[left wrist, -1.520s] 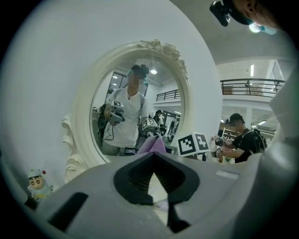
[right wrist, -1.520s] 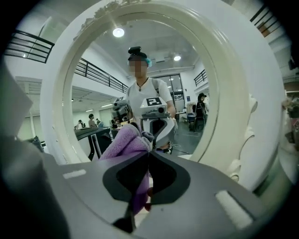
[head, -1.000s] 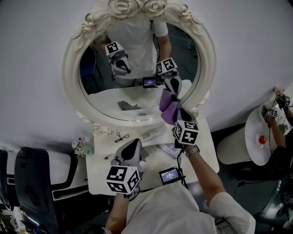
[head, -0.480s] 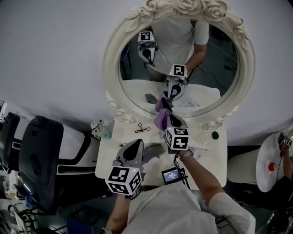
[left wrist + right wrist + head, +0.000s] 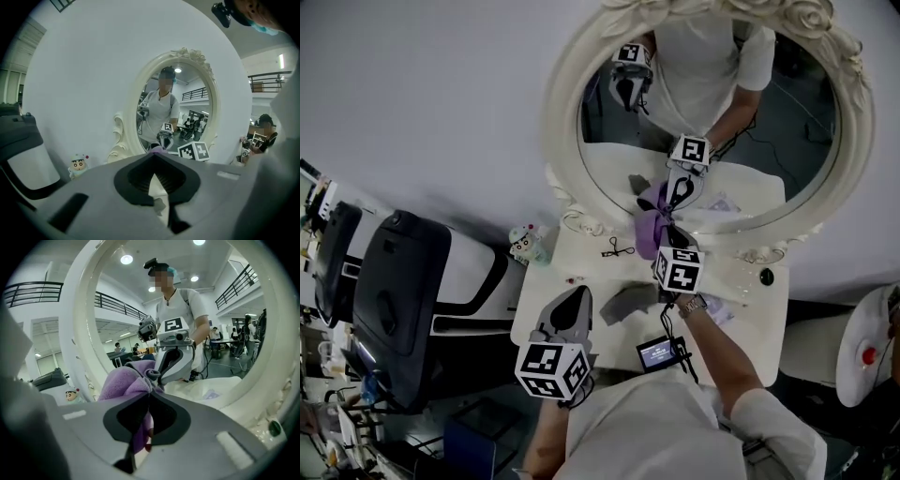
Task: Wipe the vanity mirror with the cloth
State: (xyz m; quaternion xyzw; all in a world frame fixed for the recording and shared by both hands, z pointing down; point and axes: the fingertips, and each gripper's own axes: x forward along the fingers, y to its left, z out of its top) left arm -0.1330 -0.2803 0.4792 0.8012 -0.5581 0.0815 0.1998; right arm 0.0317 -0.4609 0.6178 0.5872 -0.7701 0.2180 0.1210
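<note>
Start at the right tool point(image 5: 149, 392), jaws pinched shut on a bunched purple cloth point(image 5: 125, 380), with the wad bulging ahead of the tips and a little to their left. Going by the reflected tool sitting right against the wad, treat the fabric as touching the glass of the vanity mirror point(image 5: 712, 122) straight ahead, low down and near the bottom curve of the carved frame point(image 5: 563, 141). Press through the soft wad only, never through the hard tips just behind it, and tilt to let the fabric lead. Hold the pinch firm against drag across the glass. Work upward and outward from this low spot in overlapping passes, on the judgement of most of the glass lying above and to both sides of the wad. Ease off near the frame just beneath to avoid snagging fabric on the carving. Behind and to the left of the right tool, note the left tool point(image 5: 154, 154), jaws closed together on nothing, hovering over the desk point(image 5: 750, 309) well apart from the mirror; leave it back there, clear of the sweep. Below the right tool, mind a small looped metal item point(image 5: 617, 248) on the desk and, farther to the left, a little figurine point(image 5: 523, 246) near the frame's foot; avoid dipping low enough to knock either.
</note>
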